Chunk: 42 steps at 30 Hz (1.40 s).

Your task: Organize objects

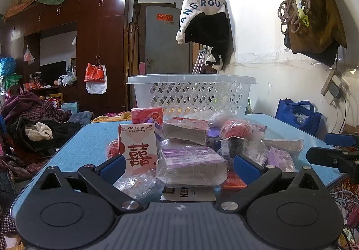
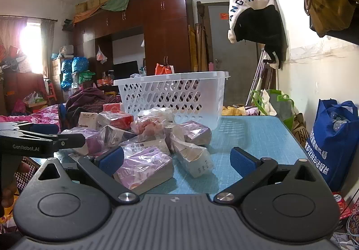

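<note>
A pile of small packages lies on the blue table (image 1: 89, 135). In the left wrist view a wrapped purple box (image 1: 190, 163) sits between the open fingers of my left gripper (image 1: 179, 166), with a wedding card (image 1: 138, 144) at its left and a red box (image 1: 147, 115) behind. A white plastic basket (image 1: 190, 93) stands at the far side. In the right wrist view my right gripper (image 2: 177, 161) is open and empty, a wrapped purple box (image 2: 143, 168) by its left finger and a bagged cup (image 2: 195, 160) between the fingers. The basket also shows in the right wrist view (image 2: 172, 95).
A blue tote bag (image 2: 334, 138) stands off the table's right edge by the wall. Clothes hang on the wall (image 1: 206, 23). A heap of clothing (image 1: 33, 120) lies left of the table. The left gripper's body (image 2: 33, 142) shows at the left in the right wrist view.
</note>
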{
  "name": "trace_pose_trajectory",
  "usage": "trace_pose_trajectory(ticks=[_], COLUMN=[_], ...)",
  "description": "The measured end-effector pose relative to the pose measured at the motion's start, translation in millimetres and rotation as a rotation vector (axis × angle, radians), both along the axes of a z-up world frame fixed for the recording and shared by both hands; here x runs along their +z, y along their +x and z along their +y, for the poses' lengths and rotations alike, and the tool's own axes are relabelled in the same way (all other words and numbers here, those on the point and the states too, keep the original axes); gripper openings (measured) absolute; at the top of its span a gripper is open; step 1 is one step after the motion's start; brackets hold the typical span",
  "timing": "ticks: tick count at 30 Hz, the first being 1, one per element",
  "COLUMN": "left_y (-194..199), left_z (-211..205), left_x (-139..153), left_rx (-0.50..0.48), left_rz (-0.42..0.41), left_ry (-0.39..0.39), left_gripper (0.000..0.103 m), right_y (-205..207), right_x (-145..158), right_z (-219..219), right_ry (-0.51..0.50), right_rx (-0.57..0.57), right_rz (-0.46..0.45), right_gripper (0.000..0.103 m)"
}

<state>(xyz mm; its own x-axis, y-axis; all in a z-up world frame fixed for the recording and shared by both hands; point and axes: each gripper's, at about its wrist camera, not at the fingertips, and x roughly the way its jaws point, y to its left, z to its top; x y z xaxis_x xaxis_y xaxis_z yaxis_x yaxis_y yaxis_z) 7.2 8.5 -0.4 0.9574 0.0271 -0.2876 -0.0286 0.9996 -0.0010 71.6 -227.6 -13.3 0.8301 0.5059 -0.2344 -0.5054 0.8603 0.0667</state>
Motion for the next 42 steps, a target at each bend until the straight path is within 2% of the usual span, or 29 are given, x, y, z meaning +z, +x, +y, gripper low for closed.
trace_pose_trajectory(ticks=[13, 19, 23, 26, 31, 33, 35, 37, 38, 42], left_y=[-1, -12, -16, -15, -5, 2, 6, 10, 11, 14], left_z=[1, 30, 49, 44, 15, 10, 9, 8, 8, 10], left_x=[1, 1, -3, -3, -6, -8, -11, -14, -14, -15], left_rx=[-0.006, 0.051, 0.007, -0.046, -0.147, -0.167, -0.167, -0.147, -0.143, -0.154], left_rz=[-0.007, -0.055, -0.042, -0.045, -0.03, -0.019, -0.014, -0.009, -0.006, -0.011], left_ry=[0.012, 0.037, -0.006, -0.03, 0.037, 0.032, 0.035, 0.044, 0.041, 0.033], left_gripper=[0.103, 0.102, 0.096, 0.091, 0.091, 0.091, 0.091, 0.086, 0.08, 0.078], right_y=[-1, -6, -6, -5, 4, 7, 11, 11, 11, 9], right_x=[-1, -9, -14, -16, -18, -22, -24, -26, -27, -27], right_z=[1, 14, 18, 20, 26, 29, 33, 36, 35, 33], right_ry=[0.0, -0.046, -0.062, -0.066, -0.076, -0.077, -0.076, -0.089, -0.086, -0.072], right_rx=[0.018, 0.086, 0.108, 0.124, 0.166, 0.18, 0.208, 0.2, 0.197, 0.206], right_rz=[0.001, -0.007, -0.002, 0.003, 0.027, 0.033, 0.045, 0.04, 0.038, 0.042], right_gripper=[0.103, 0.102, 0.094, 0.093, 0.093, 0.093, 0.093, 0.092, 0.09, 0.077])
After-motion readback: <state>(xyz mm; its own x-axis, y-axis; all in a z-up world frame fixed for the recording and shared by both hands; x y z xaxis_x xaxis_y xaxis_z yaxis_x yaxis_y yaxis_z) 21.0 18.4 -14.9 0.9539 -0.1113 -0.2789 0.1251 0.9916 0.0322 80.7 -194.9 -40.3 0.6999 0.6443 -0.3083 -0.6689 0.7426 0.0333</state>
